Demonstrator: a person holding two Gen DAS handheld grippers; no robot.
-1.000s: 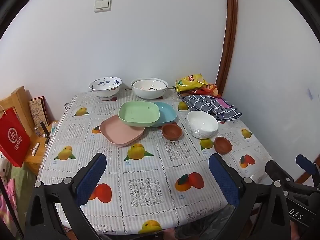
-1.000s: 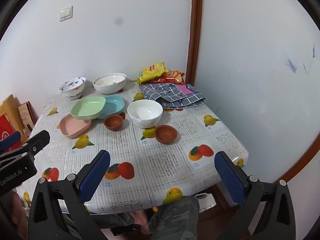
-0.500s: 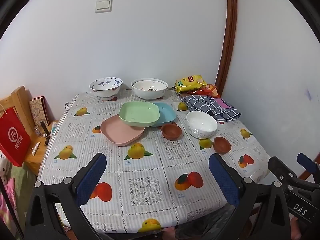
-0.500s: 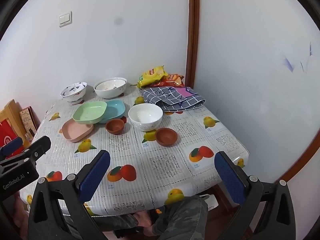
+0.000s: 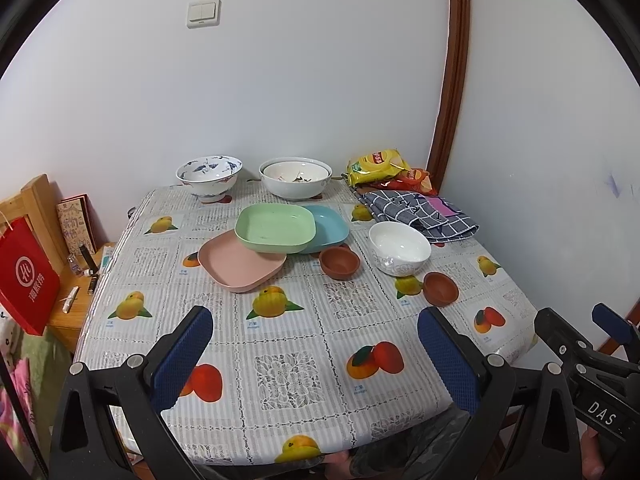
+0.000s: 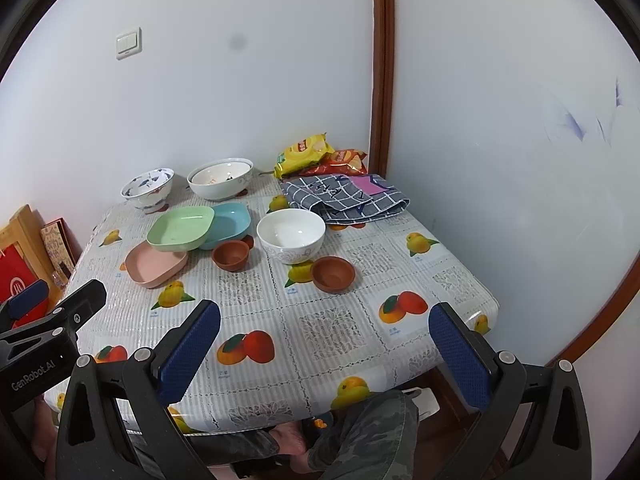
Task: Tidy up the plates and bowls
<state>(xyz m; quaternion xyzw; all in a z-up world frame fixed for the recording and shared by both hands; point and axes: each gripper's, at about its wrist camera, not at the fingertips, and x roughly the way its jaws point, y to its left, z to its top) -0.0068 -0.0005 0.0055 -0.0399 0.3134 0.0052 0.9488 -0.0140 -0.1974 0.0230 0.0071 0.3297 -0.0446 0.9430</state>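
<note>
A square table (image 5: 304, 368) under a fruit-printed plastic cloth stands in a white-walled corner, a brown wooden trim strip (image 5: 454, 80) running up where the walls meet. Both tools hover short of its near edge. The left gripper (image 5: 316, 360) has its blue-padded jaws spread wide with nothing between them; the right gripper (image 6: 324, 354) is likewise wide apart and empty.

Out past them, the nearest dish is a small brown bowl (image 6: 333, 274), with a white bowl (image 6: 291, 235) just beyond it and a second brown bowl (image 6: 231, 255) to the left. Farther left, three square plates overlap — the green plate (image 5: 275, 228) on top, its edges resting on the pink plate (image 5: 242, 265) nearer and the blue plate (image 5: 330, 227) to the right. Along the far edge sit a blue-patterned bowl (image 5: 209, 176) and a large white bowl (image 5: 295, 177). At the far right corner lie a checked grey cloth (image 6: 346, 196) and snack bags (image 6: 306, 152).

Only the left wrist view shows the low wooden side stand (image 5: 76, 300) left of the table, with a red paper bag (image 5: 26, 276) and small items on it. The right wrist view alone shows a camouflage-clad leg (image 6: 372, 428) below the near edge — and faint blue marks (image 6: 572, 120) on the right wall. A light switch (image 5: 203, 12) sits high on the far wall.
</note>
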